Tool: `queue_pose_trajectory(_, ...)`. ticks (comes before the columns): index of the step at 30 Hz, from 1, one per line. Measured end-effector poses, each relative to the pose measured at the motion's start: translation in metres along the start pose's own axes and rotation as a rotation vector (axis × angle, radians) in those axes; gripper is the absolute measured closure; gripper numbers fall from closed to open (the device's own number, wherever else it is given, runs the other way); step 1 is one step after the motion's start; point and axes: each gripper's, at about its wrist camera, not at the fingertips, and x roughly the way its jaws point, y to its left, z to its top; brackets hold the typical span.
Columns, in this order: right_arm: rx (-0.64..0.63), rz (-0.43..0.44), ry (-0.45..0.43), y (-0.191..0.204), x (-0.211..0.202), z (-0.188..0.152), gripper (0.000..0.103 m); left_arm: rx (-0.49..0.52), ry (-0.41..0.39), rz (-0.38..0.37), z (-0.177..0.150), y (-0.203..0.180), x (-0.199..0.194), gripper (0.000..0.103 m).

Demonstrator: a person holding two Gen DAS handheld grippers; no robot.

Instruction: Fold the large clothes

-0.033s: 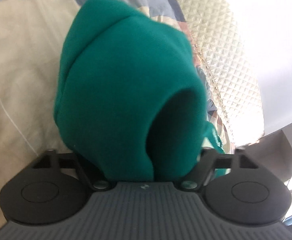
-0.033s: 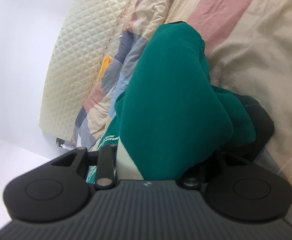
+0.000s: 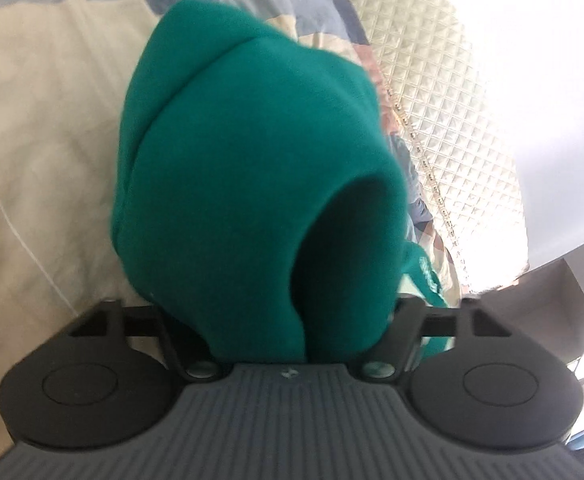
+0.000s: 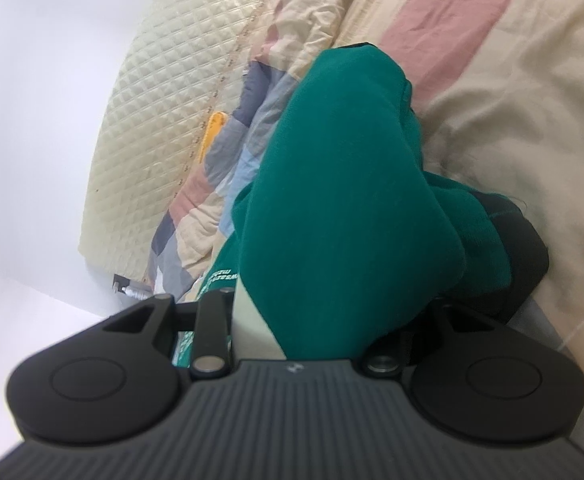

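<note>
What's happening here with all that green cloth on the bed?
A person is folding a large green garment on a bed with a patchwork quilt, using a handheld gripper in each hand. Thick bunches of the green fabric fill the space between the fingers of both the left gripper and the right gripper, so the fingertips are hidden. The right one looks closed on its bunch; whether the left one is gripping cannot be told. A quilted cream headboard stands behind the bed.
</note>
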Motion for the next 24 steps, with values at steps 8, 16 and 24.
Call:
queue_pose_trajectory(8, -0.087, 0.073, -0.014, 0.017, -0.022, -0.001, 0.064, 0.026, -0.026, -0.048, 0.006, -0.007, -0.02, 0.06)
queue_pose_trajectory(16, -0.149, 0.118, -0.035, 0.04, -0.075, 0.004, 0.064, 0.046, 0.016, -0.112, 0.005, -0.031, -0.046, 0.062)
queue_pose_trajectory(24, -0.285, 0.197, -0.122, 0.077, -0.144, 0.06, 0.064, 0.074, 0.05, -0.222, -0.015, -0.11, -0.057, 0.062)
